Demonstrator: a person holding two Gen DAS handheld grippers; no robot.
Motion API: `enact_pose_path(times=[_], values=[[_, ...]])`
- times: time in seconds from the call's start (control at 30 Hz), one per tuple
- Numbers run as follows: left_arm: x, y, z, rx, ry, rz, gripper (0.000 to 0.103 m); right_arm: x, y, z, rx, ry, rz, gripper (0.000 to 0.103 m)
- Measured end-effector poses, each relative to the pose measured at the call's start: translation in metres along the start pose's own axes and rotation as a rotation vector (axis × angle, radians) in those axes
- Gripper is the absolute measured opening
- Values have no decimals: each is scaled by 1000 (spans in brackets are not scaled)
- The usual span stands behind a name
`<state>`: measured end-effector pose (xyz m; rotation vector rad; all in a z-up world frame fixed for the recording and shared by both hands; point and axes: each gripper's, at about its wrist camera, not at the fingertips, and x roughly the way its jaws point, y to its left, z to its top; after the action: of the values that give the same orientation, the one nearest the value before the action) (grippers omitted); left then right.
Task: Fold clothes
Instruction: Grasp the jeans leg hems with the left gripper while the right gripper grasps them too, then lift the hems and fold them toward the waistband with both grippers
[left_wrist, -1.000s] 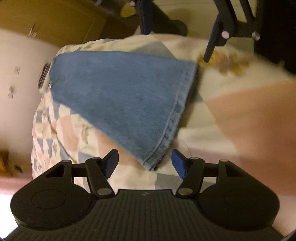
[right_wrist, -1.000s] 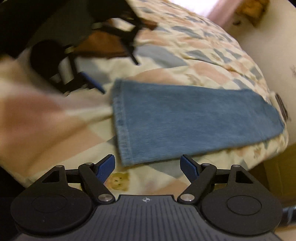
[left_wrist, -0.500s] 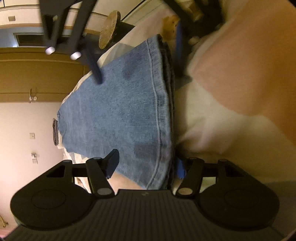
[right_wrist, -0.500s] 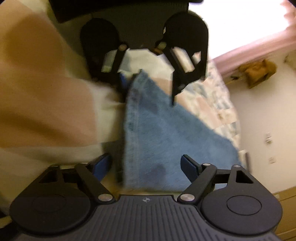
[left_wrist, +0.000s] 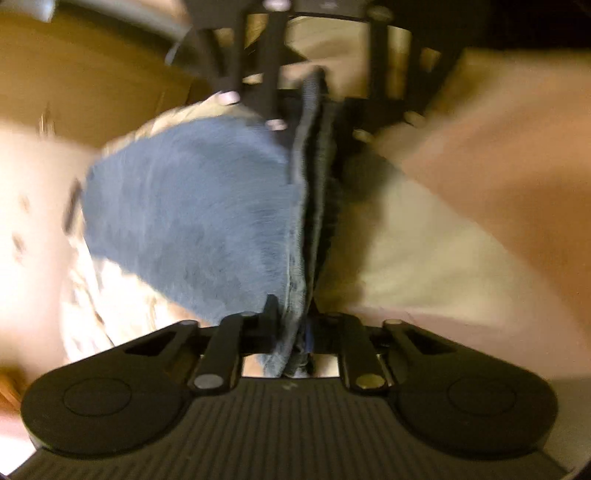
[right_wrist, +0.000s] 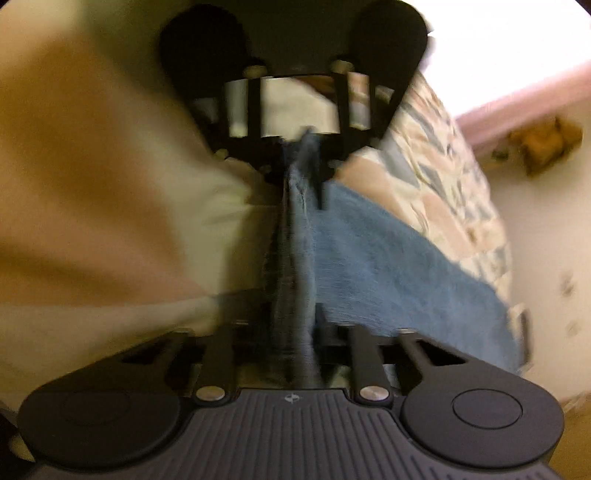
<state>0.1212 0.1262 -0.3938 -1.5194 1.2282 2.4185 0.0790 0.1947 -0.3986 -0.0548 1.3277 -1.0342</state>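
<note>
Lying pinched between tools (left_wrist: 291, 328): jeans (left_wrist: 192, 221)

A patchwork quilt (right_wrist: 436, 173) covers the bed beside a pale wall (right_wrist: 546, 236).

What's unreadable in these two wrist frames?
- Left gripper pads, left wrist view: buried in the blue denim jeans hem, closing.
- Right gripper pads, right wrist view: hidden by bunched denim, closing.
- Patchwork quilt print: motion blur.
- Jeans' far end: cut off by frame.
</note>
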Motion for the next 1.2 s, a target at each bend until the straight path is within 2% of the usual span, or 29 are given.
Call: enact_pose_path(times=[0.07,0.23,0.33,0.47,0.6,0.77,0.9,1.03,1.2], values=[[-8,30,12,-91,8,-30,10,-10,-42,0,133,-10,132,16],[-22,112,37,-246,19,-60,10,-28,-143,-15,364,-83,384,16],[-9,154,54,-281,29,-49,10,-20,-213,-37,533,-109,559,16],[28,228,87,-347,66,-26,10,-4,-297,-67,630,-149,673,16],[76,293,117,-451,114,-9,10,36,-379,-103,693,-160,738,16],[138,373,151,-583,149,22,11,84,-460,-148,731,-151,798,16],[180,424,168,-611,151,43,11,118,-517,-175,766,-150,820,16],[210,463,174,-617,150,47,11,146,-559,-190,745,-158,794,16],[239,503,175,-611,144,9,11,182,-611,-200,737,-157,789,16]])
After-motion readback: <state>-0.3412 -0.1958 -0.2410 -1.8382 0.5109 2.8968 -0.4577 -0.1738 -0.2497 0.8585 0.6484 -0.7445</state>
